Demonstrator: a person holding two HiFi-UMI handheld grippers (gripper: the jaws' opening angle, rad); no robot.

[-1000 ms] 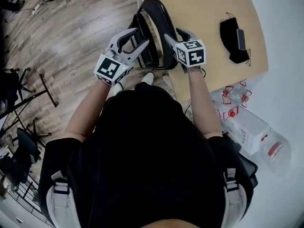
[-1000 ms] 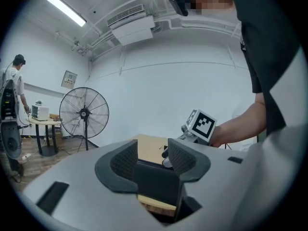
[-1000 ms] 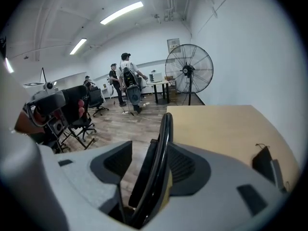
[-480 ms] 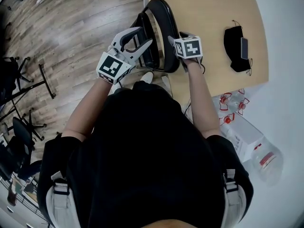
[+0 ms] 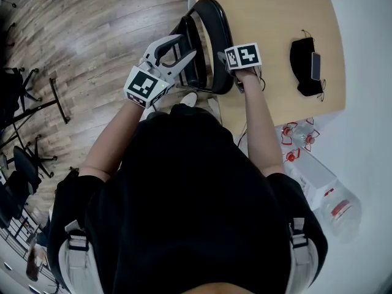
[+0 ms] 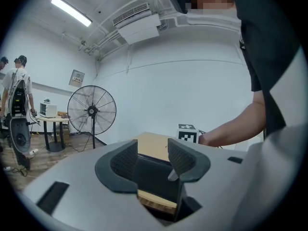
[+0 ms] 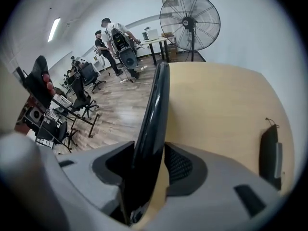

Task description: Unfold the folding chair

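The black folding chair (image 5: 211, 23) stands folded on edge against the wooden table (image 5: 269, 17). My left gripper (image 5: 187, 46) reaches in from the left and is shut on the chair's inner black seat panel (image 6: 154, 174), which fills the gap between its pads (image 6: 126, 159). My right gripper (image 5: 225, 63) points steeply down over the curved backrest rim (image 7: 156, 100). Its jaws straddle that rim and are closing. The rim lies against the left jaw, and a strip of table still shows between it and the right pad (image 7: 179, 166).
A black pouch with a phone (image 5: 306, 57) lies on the table's right side. Water bottles (image 5: 294, 139) sit on the floor at the right. Office chair bases (image 5: 30, 103) stand at the left. Across the room are a standing fan (image 7: 190, 18) and people (image 7: 113, 37).
My right gripper has sunk onto the backrest rim and tipped further downward, its jaws narrowing around the rim. The left gripper has stayed where it was.
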